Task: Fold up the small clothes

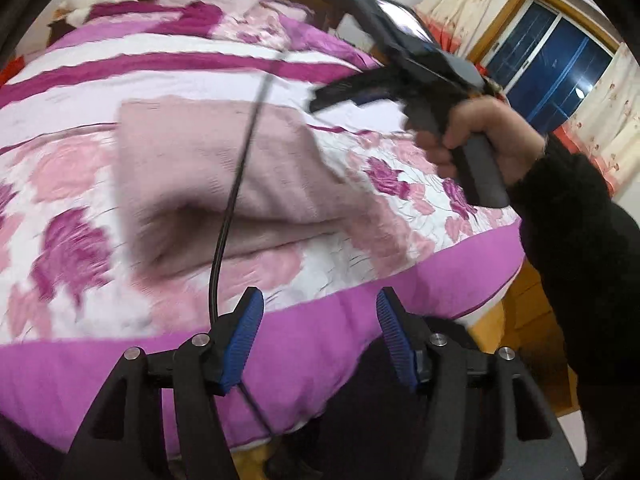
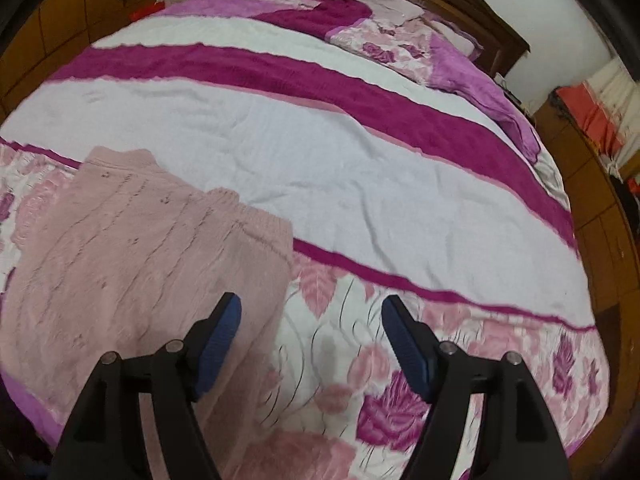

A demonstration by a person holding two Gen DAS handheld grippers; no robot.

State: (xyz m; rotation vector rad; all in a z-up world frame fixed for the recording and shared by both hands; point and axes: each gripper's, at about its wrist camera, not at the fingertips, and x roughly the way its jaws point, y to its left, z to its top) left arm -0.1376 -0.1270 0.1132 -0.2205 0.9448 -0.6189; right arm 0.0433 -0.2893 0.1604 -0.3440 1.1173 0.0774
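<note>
A folded pink knit sweater [image 2: 132,264] lies on the near left of the floral bedspread [image 2: 360,184], its right edge under the spread, empty right gripper [image 2: 311,320]; the left gripper [image 1: 318,312], also spread and empty, hovers nearer.

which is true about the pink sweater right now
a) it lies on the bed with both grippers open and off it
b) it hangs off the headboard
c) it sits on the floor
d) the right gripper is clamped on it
a: the pink sweater lies folded on the bed, while the right gripper and left gripper are open, holding nothing.
</note>
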